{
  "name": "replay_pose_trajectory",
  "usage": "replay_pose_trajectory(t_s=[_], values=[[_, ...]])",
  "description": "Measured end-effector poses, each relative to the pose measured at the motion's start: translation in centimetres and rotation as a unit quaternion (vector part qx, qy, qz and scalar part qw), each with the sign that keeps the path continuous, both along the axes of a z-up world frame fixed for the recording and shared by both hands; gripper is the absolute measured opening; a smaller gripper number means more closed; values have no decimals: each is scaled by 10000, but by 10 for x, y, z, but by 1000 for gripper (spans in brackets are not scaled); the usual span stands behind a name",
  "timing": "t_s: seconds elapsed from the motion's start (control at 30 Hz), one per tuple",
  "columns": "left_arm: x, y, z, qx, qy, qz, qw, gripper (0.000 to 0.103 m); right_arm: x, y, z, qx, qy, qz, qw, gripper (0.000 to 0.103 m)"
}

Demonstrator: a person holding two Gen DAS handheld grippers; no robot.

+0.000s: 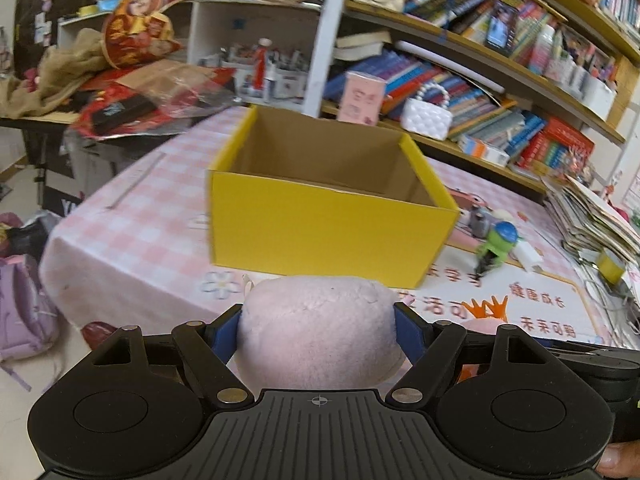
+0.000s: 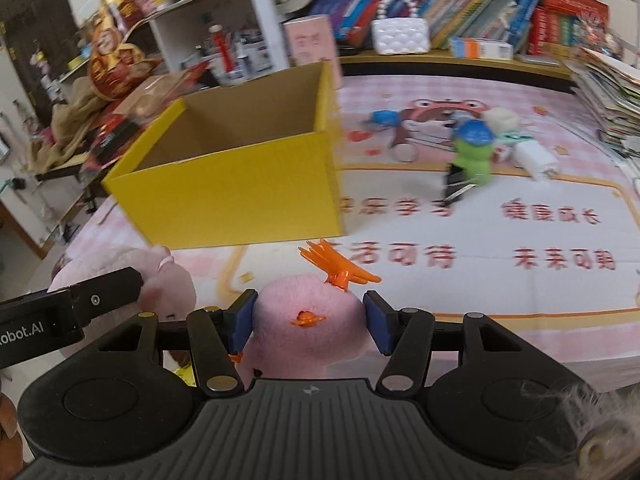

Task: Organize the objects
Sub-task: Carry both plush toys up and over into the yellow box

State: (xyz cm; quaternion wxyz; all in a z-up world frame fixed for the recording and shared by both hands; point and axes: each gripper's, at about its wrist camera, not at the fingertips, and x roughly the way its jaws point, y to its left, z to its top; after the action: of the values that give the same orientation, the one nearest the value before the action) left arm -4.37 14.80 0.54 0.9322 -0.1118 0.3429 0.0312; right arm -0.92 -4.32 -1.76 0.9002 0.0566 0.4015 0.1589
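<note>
An open yellow cardboard box (image 1: 320, 232) stands on the pink table mat, empty inside; it also shows in the right wrist view (image 2: 240, 192). My left gripper (image 1: 318, 330) is shut on the pale pink body of a plush toy (image 1: 320, 332), just in front of the box. My right gripper (image 2: 308, 322) is shut on the plush's pink head (image 2: 308, 312), which bears an orange crown (image 2: 340, 268). The left gripper's body (image 2: 68, 312) shows at the left of the right wrist view, beside the plush body (image 2: 160, 280).
A green figure with a blue cap (image 2: 474, 148) stands right of the box, also in the left wrist view (image 1: 500, 244), with a white charger (image 2: 534, 160) and small toys near it. Bookshelves (image 1: 500, 80) line the back. A paper stack (image 1: 592, 216) lies right. Clutter (image 1: 120, 92) lies left.
</note>
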Motion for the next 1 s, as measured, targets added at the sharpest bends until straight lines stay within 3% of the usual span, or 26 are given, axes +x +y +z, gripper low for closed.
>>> replay_pose_trajectory(t_s=[0.33,0.73,1.0], values=[[-22,38,5,-53,-196,176,9996,78,-18,49,10,-92,-88,400,9991,55],[-20,52,7,-221,-264,225,9992,78,-16,73,7,-299,-109,729,9968,55],[18,67,41,-171,-734,295,9967,78,26,84,39,-138,-1138,495,9922,55]])
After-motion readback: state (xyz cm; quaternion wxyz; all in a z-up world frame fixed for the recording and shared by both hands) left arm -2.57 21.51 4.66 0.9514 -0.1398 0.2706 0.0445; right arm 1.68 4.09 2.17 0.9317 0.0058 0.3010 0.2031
